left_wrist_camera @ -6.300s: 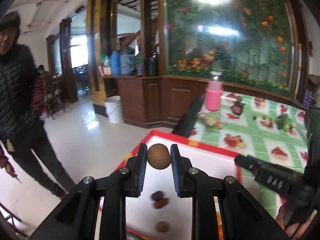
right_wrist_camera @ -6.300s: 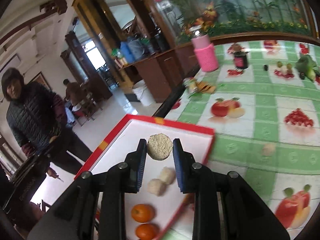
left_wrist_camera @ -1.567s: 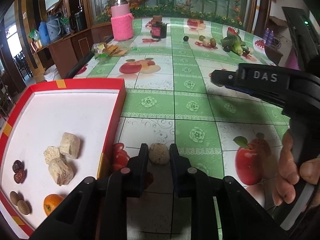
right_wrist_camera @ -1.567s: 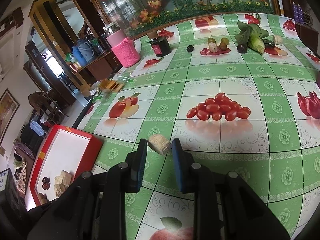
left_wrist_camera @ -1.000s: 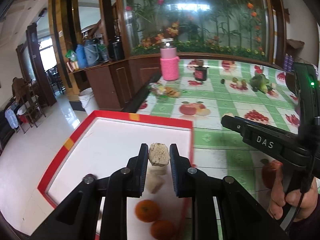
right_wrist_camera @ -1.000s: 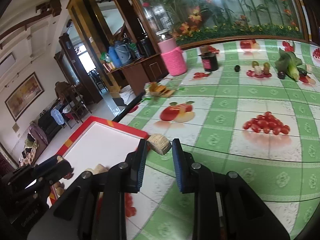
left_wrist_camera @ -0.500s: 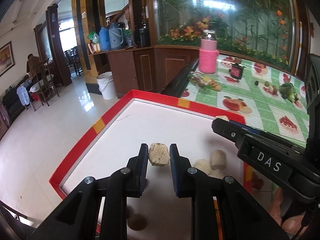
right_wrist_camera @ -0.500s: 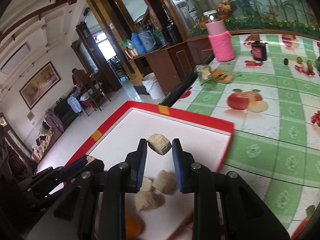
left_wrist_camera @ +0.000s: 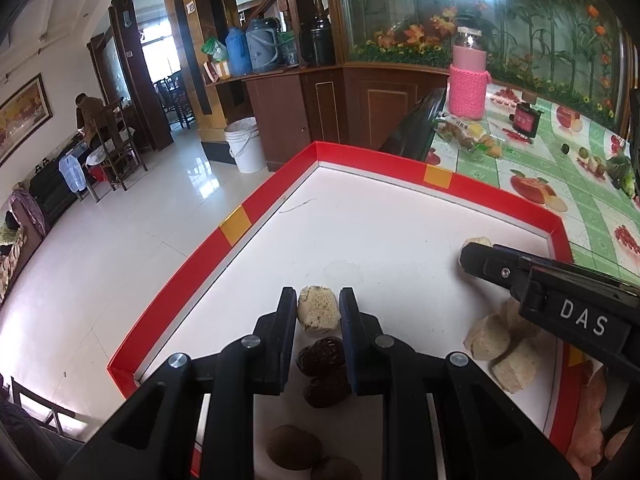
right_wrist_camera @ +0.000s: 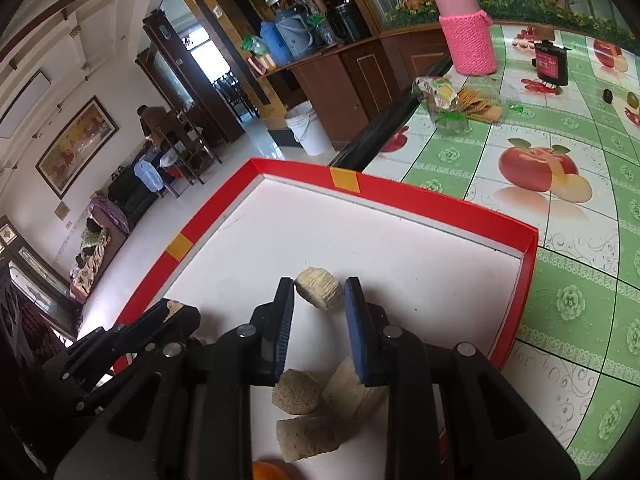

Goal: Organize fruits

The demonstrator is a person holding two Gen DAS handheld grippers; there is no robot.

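Note:
A red-rimmed white tray (left_wrist_camera: 234, 229) sits at the table's corner. My left gripper (left_wrist_camera: 319, 309) is shut on a tan rough chunk (left_wrist_camera: 318, 313) above the tray's near part, over two dark red dates (left_wrist_camera: 321, 353) and brown round fruits (left_wrist_camera: 289, 446). My right gripper (right_wrist_camera: 319, 295) is shut on another tan chunk (right_wrist_camera: 319, 287), tilted, above the tray (right_wrist_camera: 420, 198), over a pile of three tan chunks (right_wrist_camera: 308, 432). An orange (right_wrist_camera: 267, 471) peeks at the bottom edge. The right gripper also shows in the left wrist view (left_wrist_camera: 476, 252) over tan chunks (left_wrist_camera: 490, 338).
The green fruit-print tablecloth (right_wrist_camera: 580, 280) lies right of the tray. On it stand a pink knit-covered bottle (right_wrist_camera: 466, 36), a dark jar (right_wrist_camera: 552, 62) and a snack packet (right_wrist_camera: 444, 94). The tray's left rim hangs at the table edge above the floor (left_wrist_camera: 100, 272).
Both grippers have come lower and nearer over the tray, each still holding its tan chunk. The left one now hangs over the dates, the right one over the chunk pile.

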